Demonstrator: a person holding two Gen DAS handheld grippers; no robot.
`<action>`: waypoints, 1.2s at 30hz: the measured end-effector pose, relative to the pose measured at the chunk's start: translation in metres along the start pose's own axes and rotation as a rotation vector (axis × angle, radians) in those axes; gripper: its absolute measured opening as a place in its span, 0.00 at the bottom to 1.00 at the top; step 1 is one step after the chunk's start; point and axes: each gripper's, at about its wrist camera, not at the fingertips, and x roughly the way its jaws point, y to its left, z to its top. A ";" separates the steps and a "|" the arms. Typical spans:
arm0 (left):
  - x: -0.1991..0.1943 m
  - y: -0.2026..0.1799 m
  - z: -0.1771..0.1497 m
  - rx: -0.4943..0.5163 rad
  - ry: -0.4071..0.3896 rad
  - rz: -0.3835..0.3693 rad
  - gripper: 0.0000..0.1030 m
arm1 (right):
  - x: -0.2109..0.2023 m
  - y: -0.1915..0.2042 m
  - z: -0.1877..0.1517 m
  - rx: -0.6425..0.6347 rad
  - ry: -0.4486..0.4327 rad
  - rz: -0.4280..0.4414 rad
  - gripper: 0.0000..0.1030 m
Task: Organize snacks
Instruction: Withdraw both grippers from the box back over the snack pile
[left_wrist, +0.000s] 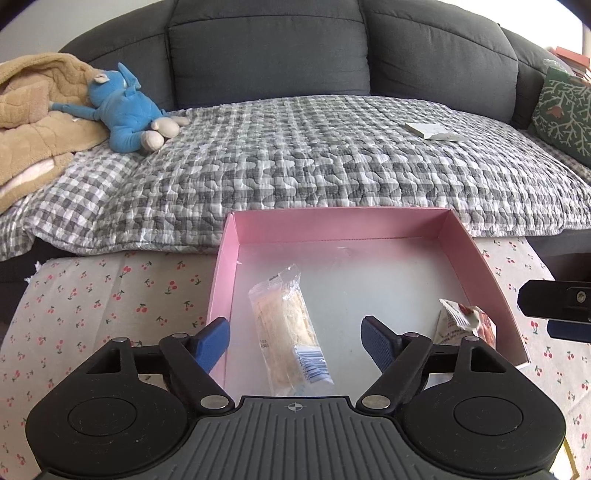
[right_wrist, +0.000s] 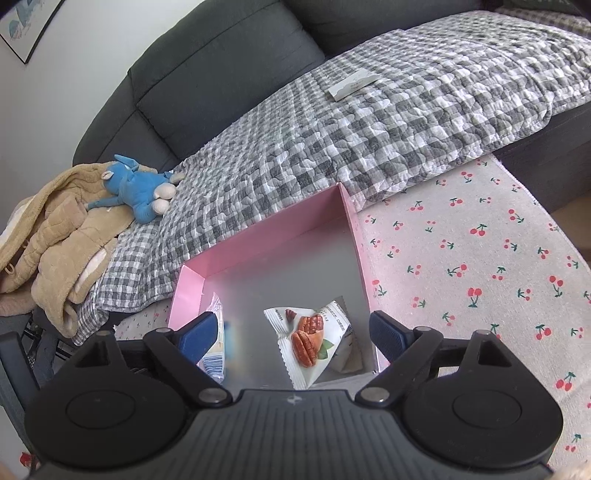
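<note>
The big pink box (left_wrist: 476, 251) sits on the cherry tablecloth (left_wrist: 92, 295), right by the sofa's checked blanket (left_wrist: 332, 166). Two snacks lie inside it: a long clear cracker pack (left_wrist: 288, 328) and a white nut packet (right_wrist: 314, 339). The left gripper (left_wrist: 295, 341) is spread wide and holds nothing. The right gripper (right_wrist: 291, 332) is the same.

The box is light card, so a finger could catch its thin wall and push it. The packets look slippery and could slide away.

Only the right view shows the nut picture. Only the left view shows the whole cracker pack.
</note>
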 end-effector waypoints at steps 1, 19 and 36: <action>-0.004 0.001 -0.002 0.005 -0.001 -0.005 0.79 | -0.003 0.000 -0.002 0.000 -0.001 -0.008 0.88; -0.073 0.024 -0.053 0.050 -0.003 -0.097 0.95 | -0.046 0.020 -0.047 -0.073 0.006 -0.081 0.97; -0.106 0.055 -0.121 0.066 -0.011 -0.113 0.95 | -0.059 0.025 -0.095 -0.176 0.024 -0.123 0.99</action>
